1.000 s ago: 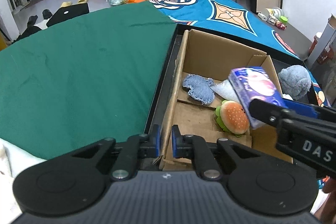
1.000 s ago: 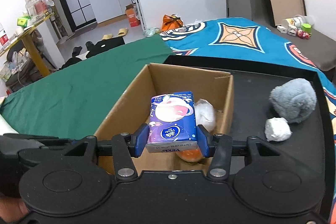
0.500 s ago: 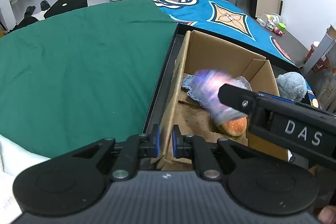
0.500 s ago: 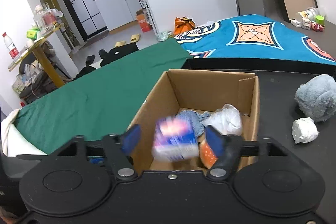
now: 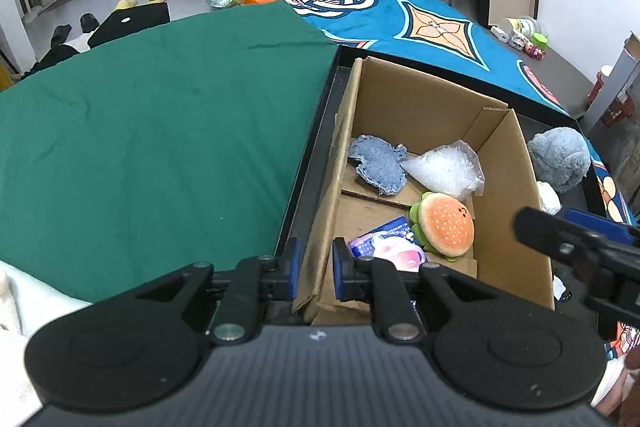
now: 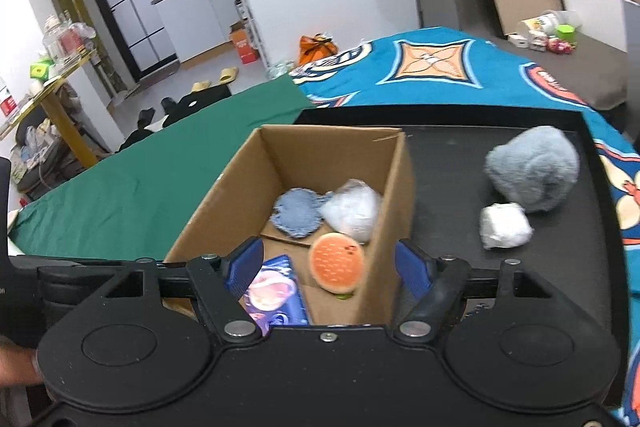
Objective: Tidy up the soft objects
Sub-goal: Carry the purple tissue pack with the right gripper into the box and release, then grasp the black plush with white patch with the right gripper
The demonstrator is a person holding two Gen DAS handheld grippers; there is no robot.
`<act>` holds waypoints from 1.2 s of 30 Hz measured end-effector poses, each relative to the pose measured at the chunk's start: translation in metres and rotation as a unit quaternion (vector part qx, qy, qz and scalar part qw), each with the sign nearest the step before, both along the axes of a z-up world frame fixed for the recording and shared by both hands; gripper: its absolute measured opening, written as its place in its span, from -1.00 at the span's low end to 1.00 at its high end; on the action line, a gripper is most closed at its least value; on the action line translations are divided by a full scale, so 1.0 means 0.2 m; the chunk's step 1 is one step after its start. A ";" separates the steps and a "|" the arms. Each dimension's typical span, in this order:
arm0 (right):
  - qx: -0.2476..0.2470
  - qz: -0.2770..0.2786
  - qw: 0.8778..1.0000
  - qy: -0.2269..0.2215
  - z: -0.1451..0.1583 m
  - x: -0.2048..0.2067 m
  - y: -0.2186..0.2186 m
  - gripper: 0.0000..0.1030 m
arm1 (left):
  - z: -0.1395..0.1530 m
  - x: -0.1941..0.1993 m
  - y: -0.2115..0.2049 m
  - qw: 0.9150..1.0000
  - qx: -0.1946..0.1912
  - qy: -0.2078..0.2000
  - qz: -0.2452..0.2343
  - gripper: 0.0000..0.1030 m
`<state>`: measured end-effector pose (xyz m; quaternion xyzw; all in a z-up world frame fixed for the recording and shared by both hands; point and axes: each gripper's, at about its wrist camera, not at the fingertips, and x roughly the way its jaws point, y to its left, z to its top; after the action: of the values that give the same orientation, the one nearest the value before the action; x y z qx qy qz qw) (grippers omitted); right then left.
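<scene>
A cardboard box [image 5: 508,211] [image 6: 400,195] stands on a black tray. In it lie a purple tissue pack [image 5: 386,243] [image 6: 276,291], a burger plush [image 5: 444,223] [image 6: 336,263], a denim patch [image 5: 376,169] [image 6: 298,213] and a clear plastic bag [image 5: 444,169] [image 6: 354,211]. My left gripper [image 5: 314,269] is shut on the box's near left wall. My right gripper [image 6: 328,267] is open and empty above the box's near end; it also shows in the left wrist view [image 5: 576,247]. A grey plush [image 6: 532,173] [image 5: 560,159] and a white wad [image 6: 504,225] lie on the tray right of the box.
The black tray [image 6: 560,267] sits between a green cloth [image 5: 160,131] on the left and a blue patterned blanket [image 6: 432,67] behind. Small bottles and toys [image 6: 544,31] stand at the far right. A yellow table [image 6: 52,87] and slippers are across the room.
My right gripper opened and let the tissue pack drop into the box, then drew back to the right. The left gripper has kept its hold on the box wall.
</scene>
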<state>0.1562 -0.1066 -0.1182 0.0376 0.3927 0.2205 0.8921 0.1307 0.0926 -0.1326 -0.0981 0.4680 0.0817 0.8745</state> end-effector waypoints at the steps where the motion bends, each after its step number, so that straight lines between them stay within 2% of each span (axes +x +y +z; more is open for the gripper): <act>1: 0.000 -0.004 1.000 -0.001 0.01 0.00 -0.03 0.40 | 0.00 0.00 -0.01 1.000 0.003 0.001 0.000 -0.59; 7: -0.003 -0.032 0.999 0.001 -0.02 0.00 -0.15 0.39 | 0.03 0.01 -0.07 0.999 0.041 0.002 -0.012 -0.13; 11: -0.003 -0.050 0.999 0.014 -0.07 0.00 -0.22 0.38 | 0.04 0.02 -0.12 0.998 0.064 0.005 -0.025 0.05; 15: 0.002 -0.061 0.998 0.028 -0.13 0.01 -0.29 0.37 | 0.05 0.02 -0.14 0.998 0.057 0.013 -0.026 0.22; 17: 0.001 -0.067 0.997 0.031 -0.16 0.01 -0.32 0.37 | 0.05 0.02 -0.15 0.998 0.053 0.019 -0.029 0.25; 25: 0.010 -0.092 0.994 0.050 -0.24 0.03 -0.42 0.37 | 0.06 0.05 -0.21 0.996 0.083 0.027 -0.030 0.33; 36: -0.034 -0.117 0.989 0.081 -0.42 0.06 -0.48 0.35 | 0.05 0.10 -0.29 0.993 0.107 0.045 -0.034 0.35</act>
<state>0.1681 -0.2033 -0.2025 0.0709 0.4642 0.0979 0.8774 0.1500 0.0341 -0.1231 0.0160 0.4984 0.1064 0.8603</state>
